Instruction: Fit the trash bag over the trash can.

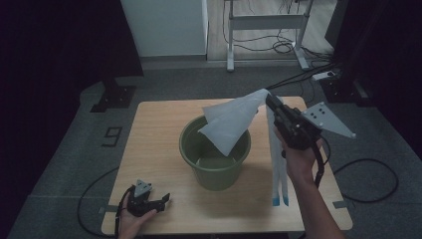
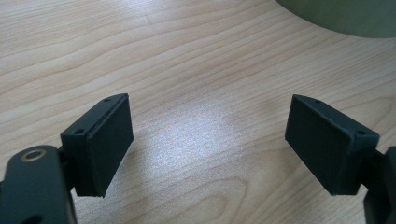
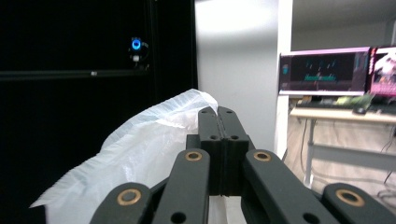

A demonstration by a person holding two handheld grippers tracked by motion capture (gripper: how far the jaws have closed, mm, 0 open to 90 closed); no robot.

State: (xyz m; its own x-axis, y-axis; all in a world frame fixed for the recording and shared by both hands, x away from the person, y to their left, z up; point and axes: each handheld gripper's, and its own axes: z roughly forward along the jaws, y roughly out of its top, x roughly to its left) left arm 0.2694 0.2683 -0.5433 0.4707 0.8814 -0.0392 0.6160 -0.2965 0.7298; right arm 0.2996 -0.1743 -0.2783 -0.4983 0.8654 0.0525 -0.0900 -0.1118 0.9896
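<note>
right claw [image 1: 268, 99] clamped on white bin liner [image 1: 230, 123], lifted over green bucket [image 1: 214, 154] so it hangs toward the mouth | left claw [image 1: 161, 200] wide, empty, parked on worktop [image 1: 149, 149], likely awaiting the rim

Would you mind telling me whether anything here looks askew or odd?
Yes: the white bag is not lining the green bucket. It hangs slanted from the right tongs above the rim, with two blue-tipped strips dangling outside the bucket.
</note>
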